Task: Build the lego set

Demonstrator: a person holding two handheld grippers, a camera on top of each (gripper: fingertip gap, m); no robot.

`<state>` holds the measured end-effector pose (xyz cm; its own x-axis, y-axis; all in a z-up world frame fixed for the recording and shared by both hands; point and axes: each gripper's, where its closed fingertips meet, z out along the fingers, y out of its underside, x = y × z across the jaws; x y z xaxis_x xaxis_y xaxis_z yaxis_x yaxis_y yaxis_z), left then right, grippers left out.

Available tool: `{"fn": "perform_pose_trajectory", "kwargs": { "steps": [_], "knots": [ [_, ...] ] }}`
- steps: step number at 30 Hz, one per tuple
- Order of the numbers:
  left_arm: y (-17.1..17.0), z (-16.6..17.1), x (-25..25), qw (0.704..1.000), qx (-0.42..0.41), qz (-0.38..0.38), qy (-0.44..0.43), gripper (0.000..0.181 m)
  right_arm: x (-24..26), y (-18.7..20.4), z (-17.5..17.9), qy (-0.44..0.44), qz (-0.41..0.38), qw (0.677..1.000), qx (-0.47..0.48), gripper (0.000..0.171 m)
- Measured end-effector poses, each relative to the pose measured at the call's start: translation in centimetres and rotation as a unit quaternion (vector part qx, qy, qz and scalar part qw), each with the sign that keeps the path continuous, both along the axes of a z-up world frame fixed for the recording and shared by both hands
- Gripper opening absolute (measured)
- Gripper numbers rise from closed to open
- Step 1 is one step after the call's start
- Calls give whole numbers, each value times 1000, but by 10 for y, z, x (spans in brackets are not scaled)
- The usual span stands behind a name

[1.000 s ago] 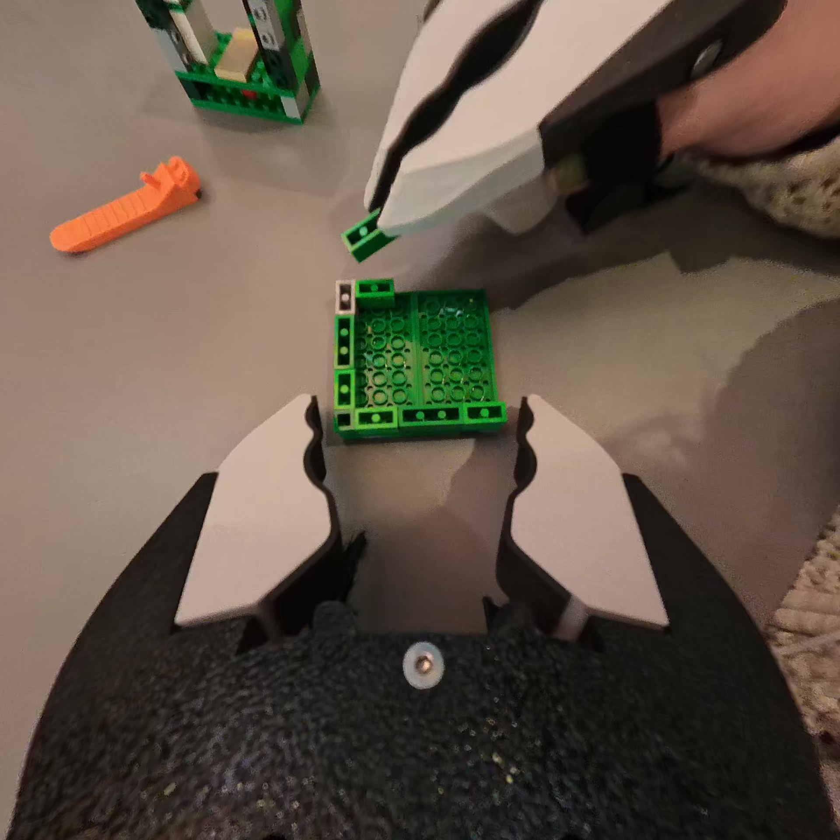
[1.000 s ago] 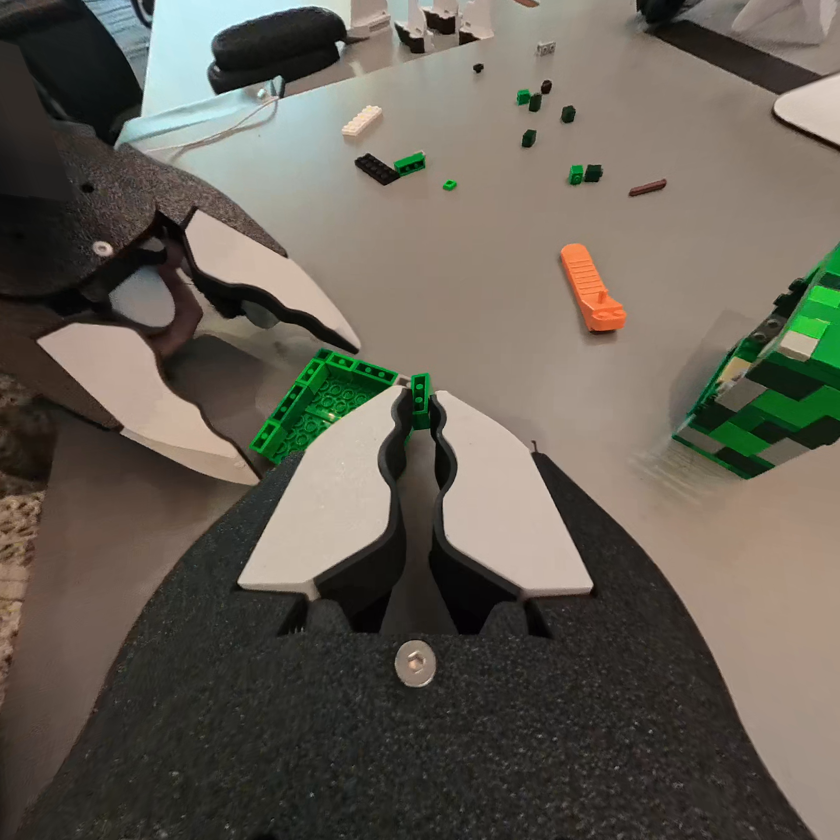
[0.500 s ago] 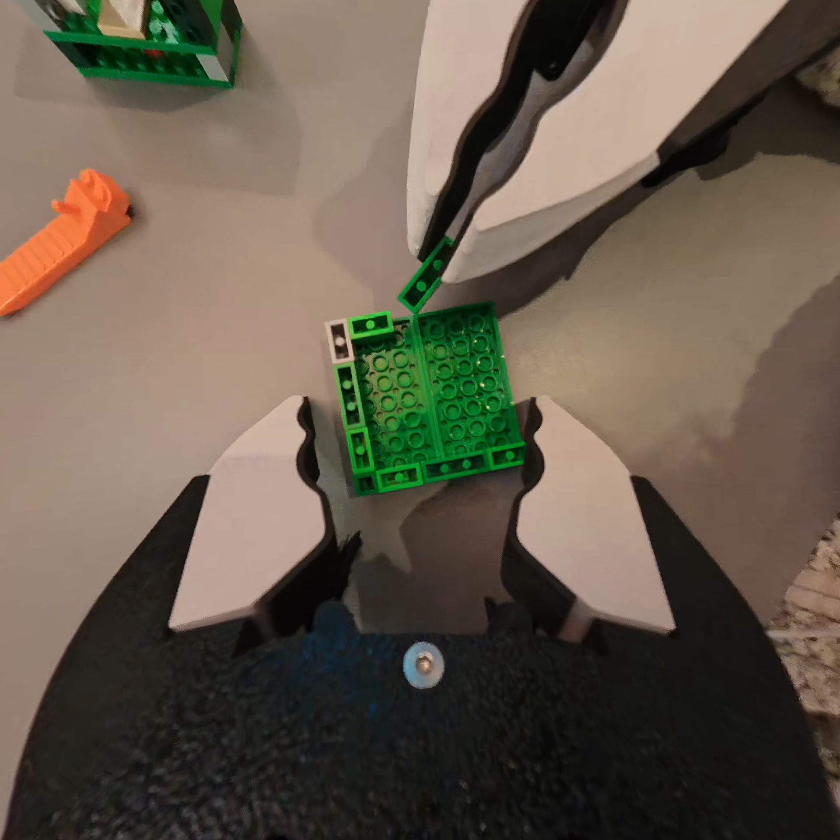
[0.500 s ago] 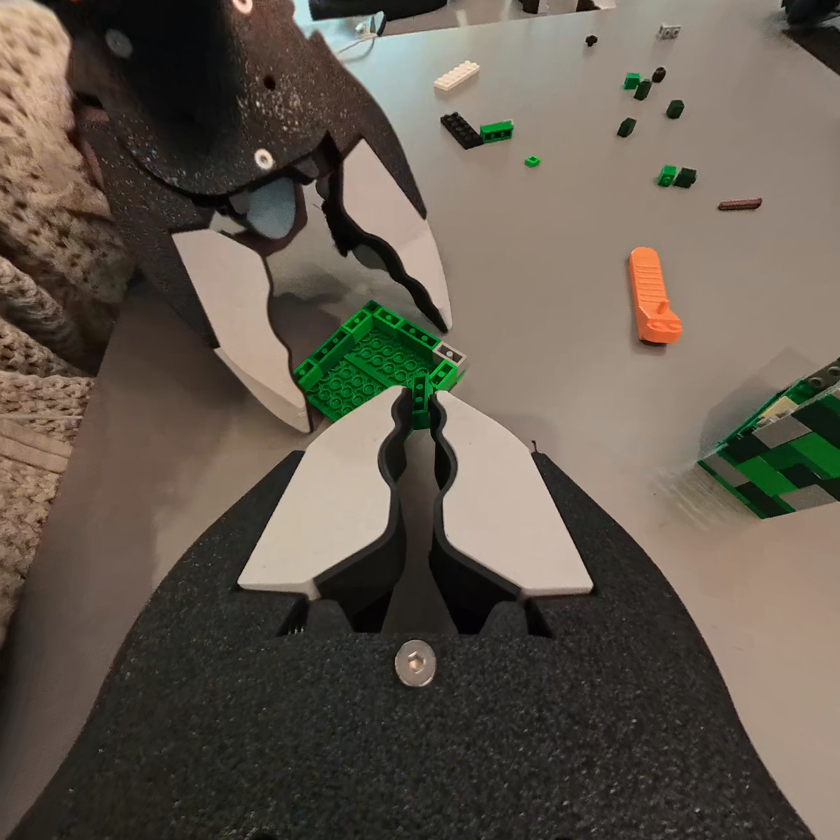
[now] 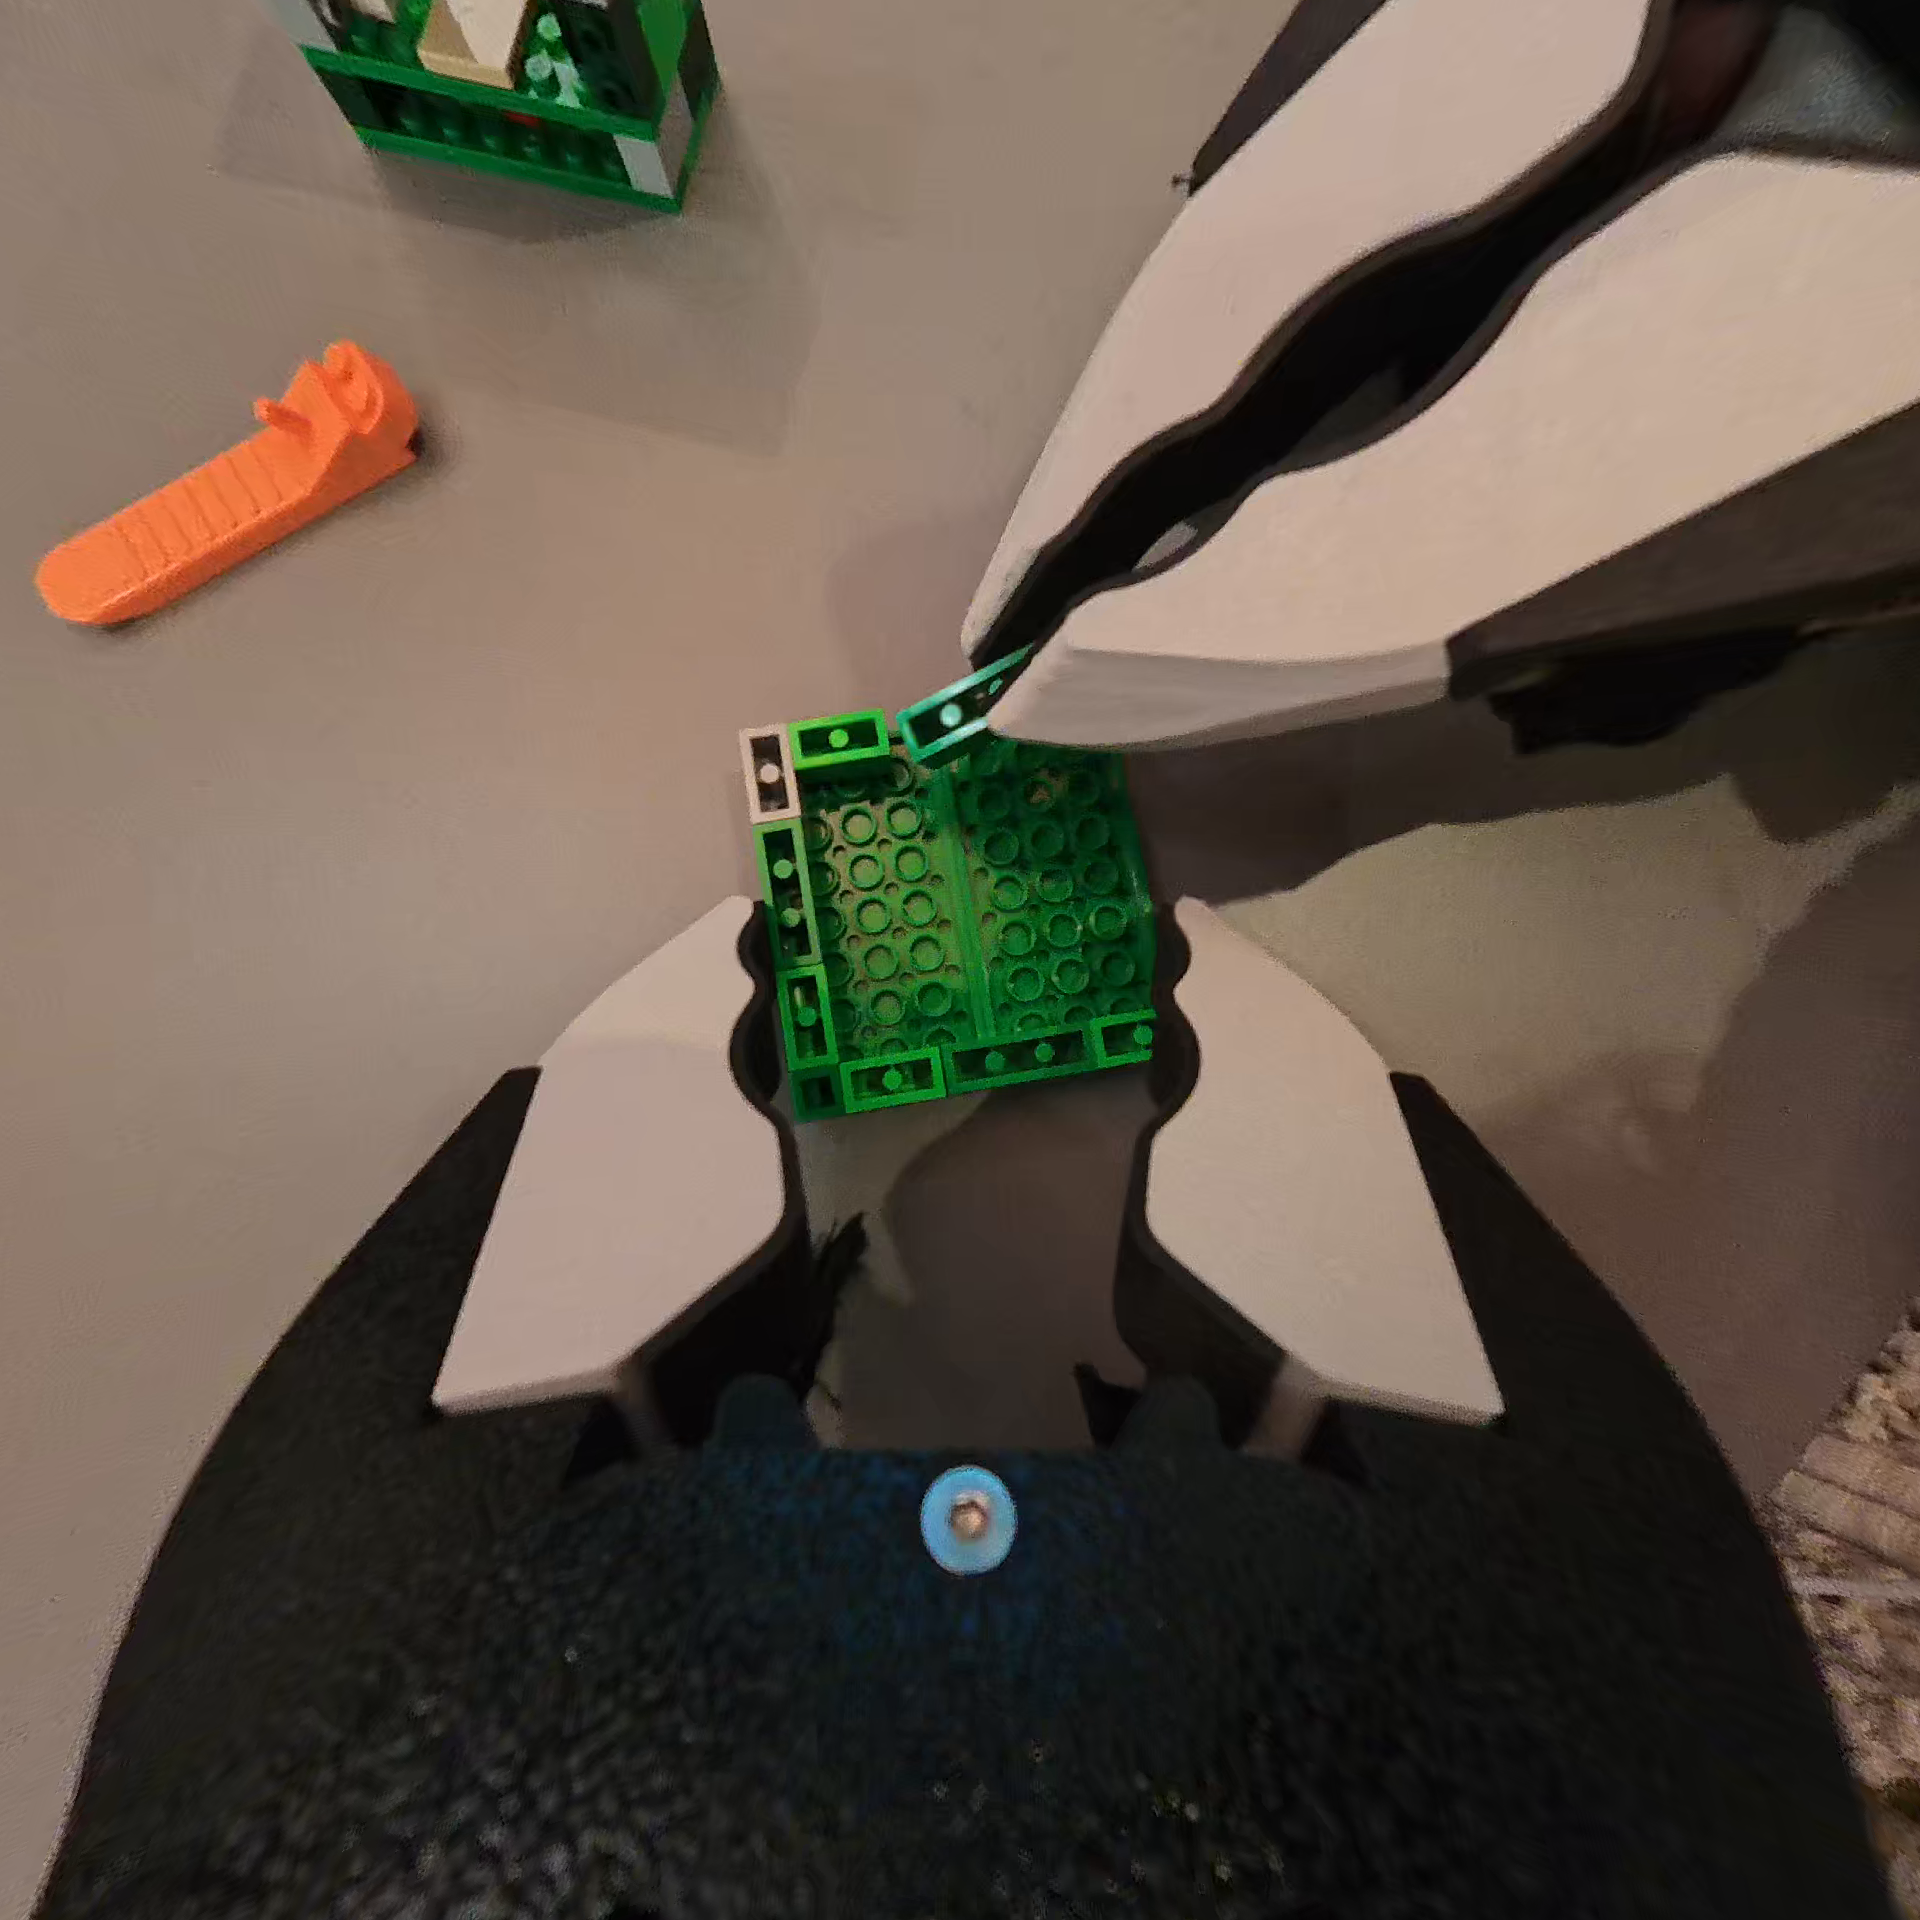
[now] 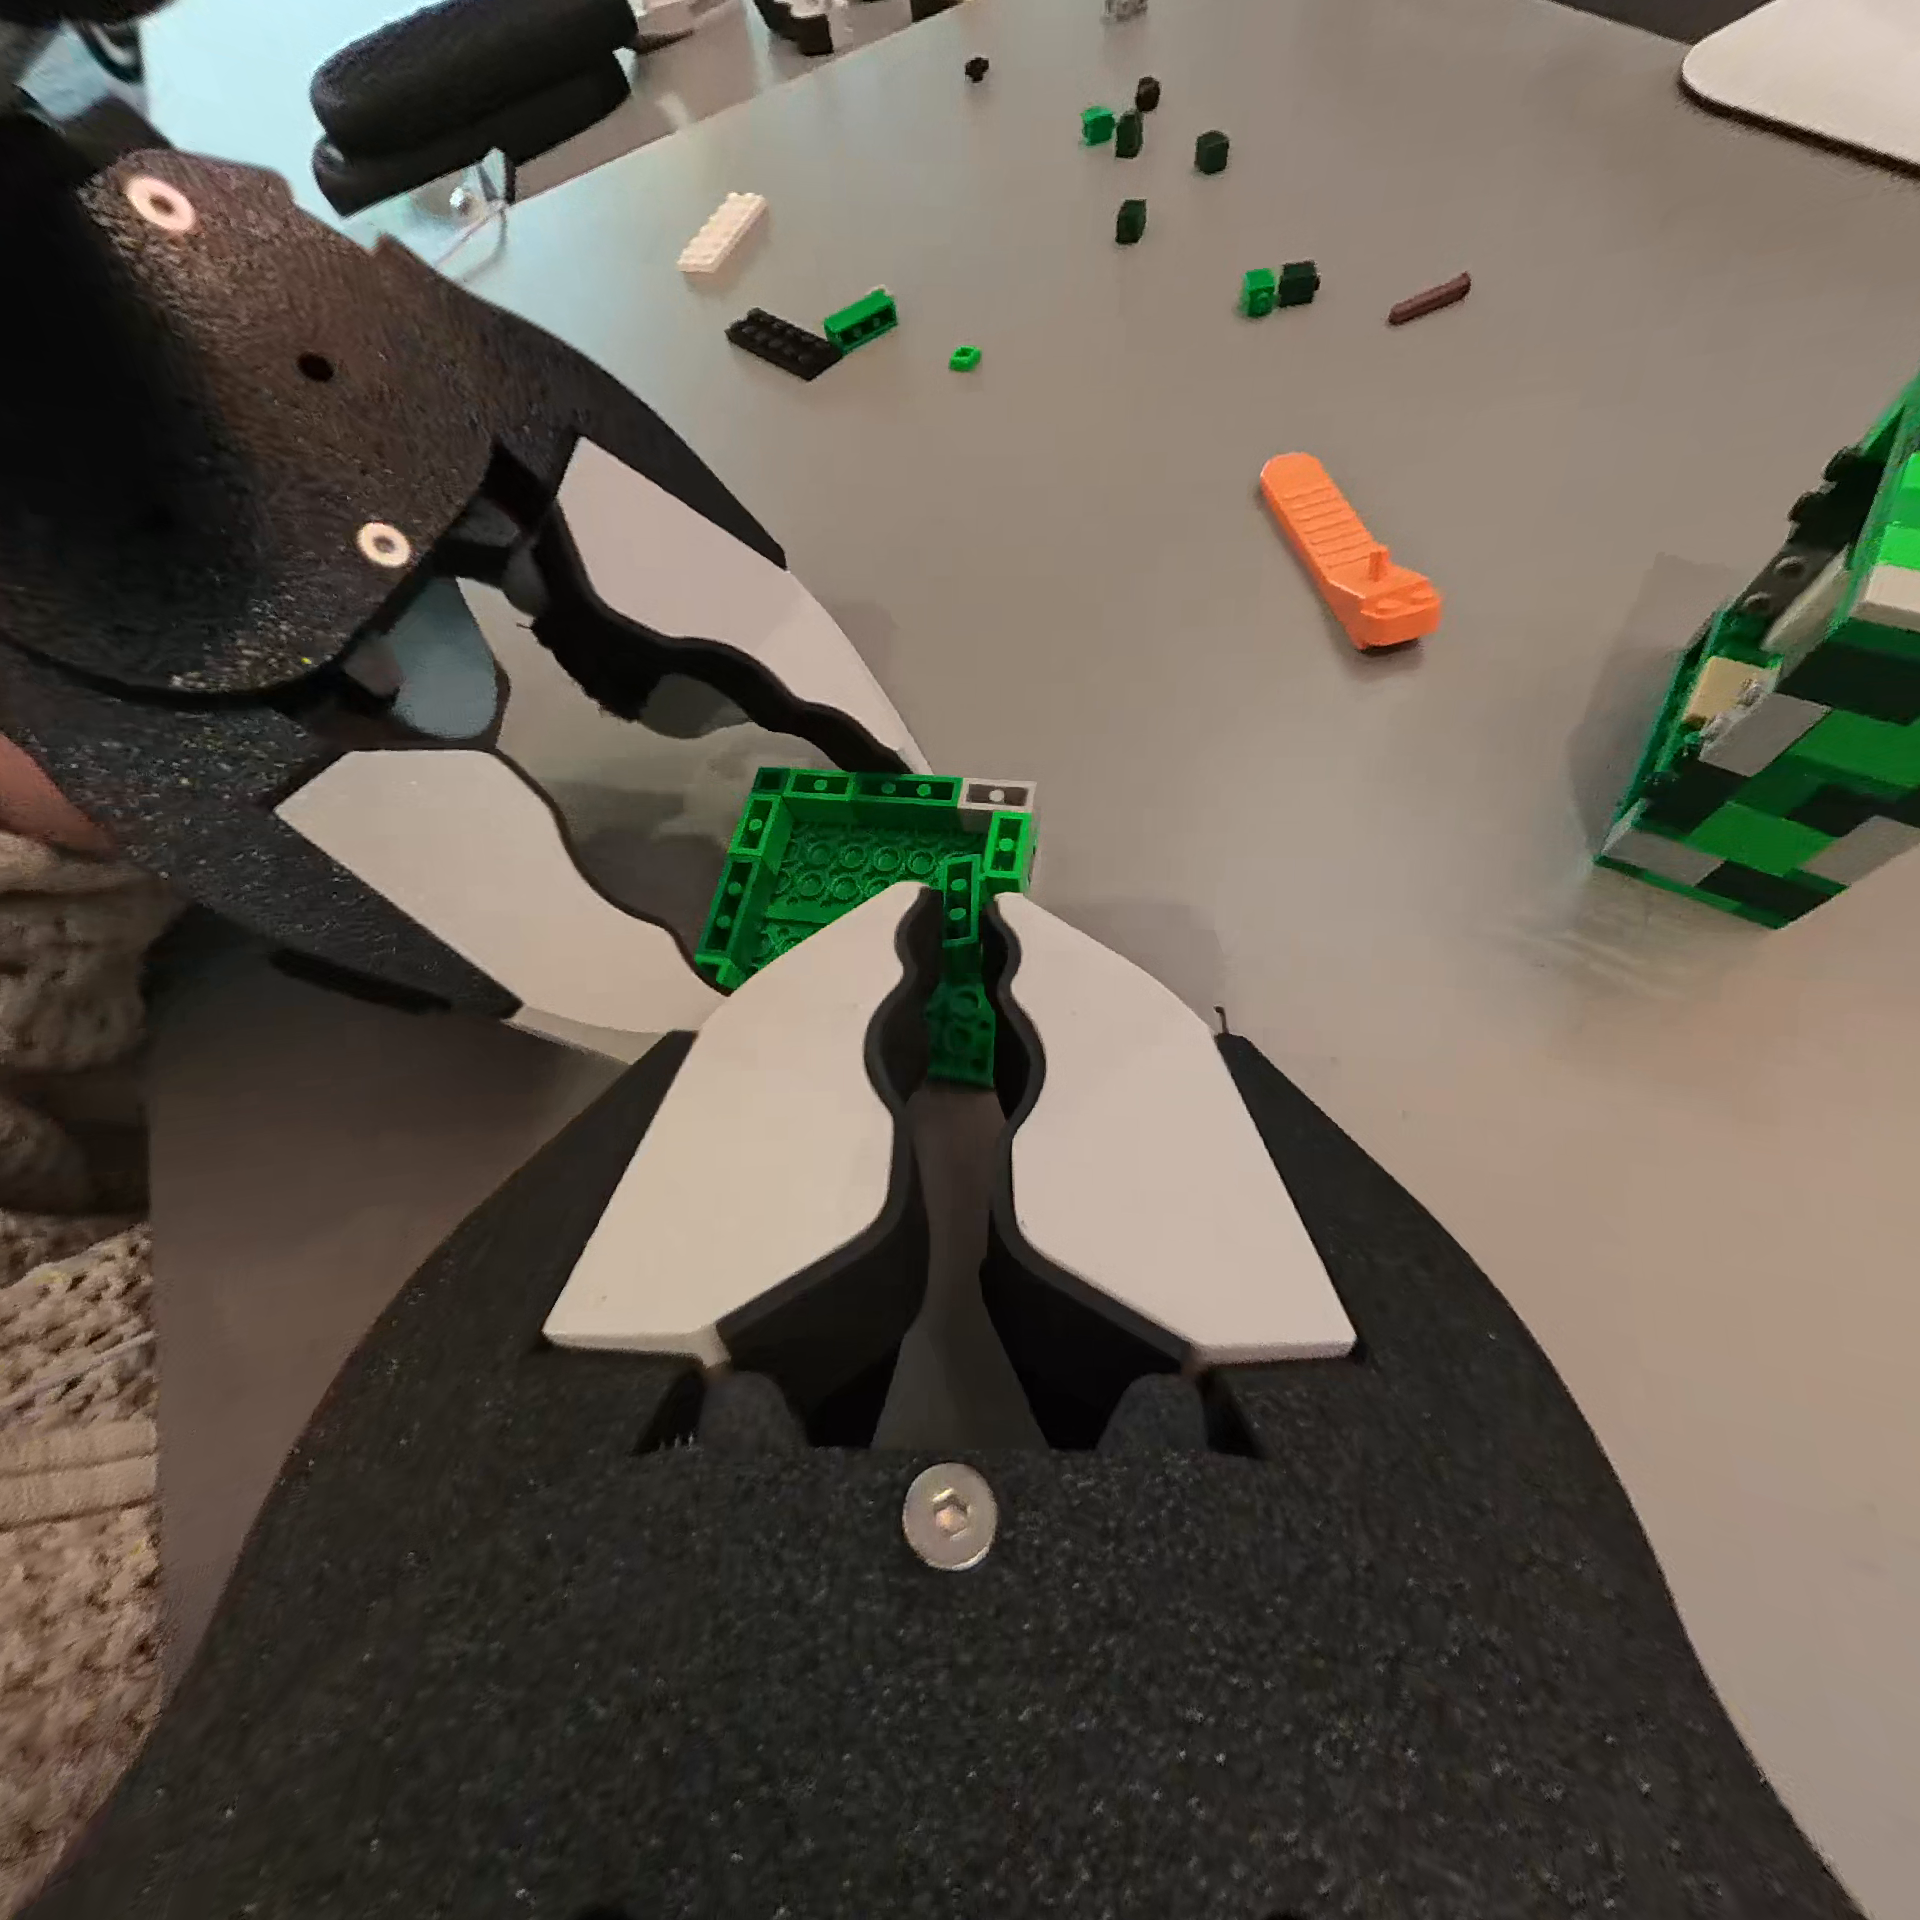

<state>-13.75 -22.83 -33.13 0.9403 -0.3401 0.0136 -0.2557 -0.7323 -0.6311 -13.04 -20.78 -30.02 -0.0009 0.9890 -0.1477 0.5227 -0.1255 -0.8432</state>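
Left wrist view, green plate assembly [image 5: 961, 914]: lying flat on the grey tabletop [image 5: 520, 727], underside up, with a rim of small bricks along three edges.
Left wrist view, left gripper [image 5: 961, 966]: fingers spread wide, one on each side of the assembly's near end; whether they are touching it cannot be told.
Left wrist view, right gripper [image 5: 997, 665]: reaching in from the far right, pinching a small green brick [image 5: 943, 722] at the assembly's far edge, just beside the green rim brick [image 5: 837, 740] already seated there.
Left wrist view, surroundings: orange brick separator [image 5: 223, 494] lying toward the left edge; partly built green model [image 5: 520, 94] standing at the far edge.
Right wrist view, right gripper [image 6: 954, 904]: fingers nearly closed on the small green brick [image 6: 957, 883], tilted over the assembly [image 6: 831, 862].
Right wrist view, loose pieces [image 6: 1127, 135]: scattered toward the tabletop's far edge.
Step in hand: seating a rim brick, by judgement.
Next move: levelling the brick, aligning it with the rim, pressing down while the left gripper is bracing the assembly.
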Motion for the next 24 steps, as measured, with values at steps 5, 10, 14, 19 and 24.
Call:
{"fn": "perform_pose_trajectory", "kwargs": {
  "steps": [5,10,14,19,24],
  "knots": [
    [-1,0,0,1000,9,6,-3,69,0,2,-12,-35,-18,999,19,7],
    [-1,0,1,1000,11,0,-1,70,0,2,-15,-47,-20,998,27,7],
    [0,0,1,1000,12,-3,-1,70,0,2,-16,-49,-21,998,38,7],
    [0,0,2,1000,17,-3,1,70,0,1,-16,-53,-27,998,17,7],
    [0,0,2,1000,22,-3,1,70,-1,1,-17,-55,-34,997,-52,8]
  ]
}}
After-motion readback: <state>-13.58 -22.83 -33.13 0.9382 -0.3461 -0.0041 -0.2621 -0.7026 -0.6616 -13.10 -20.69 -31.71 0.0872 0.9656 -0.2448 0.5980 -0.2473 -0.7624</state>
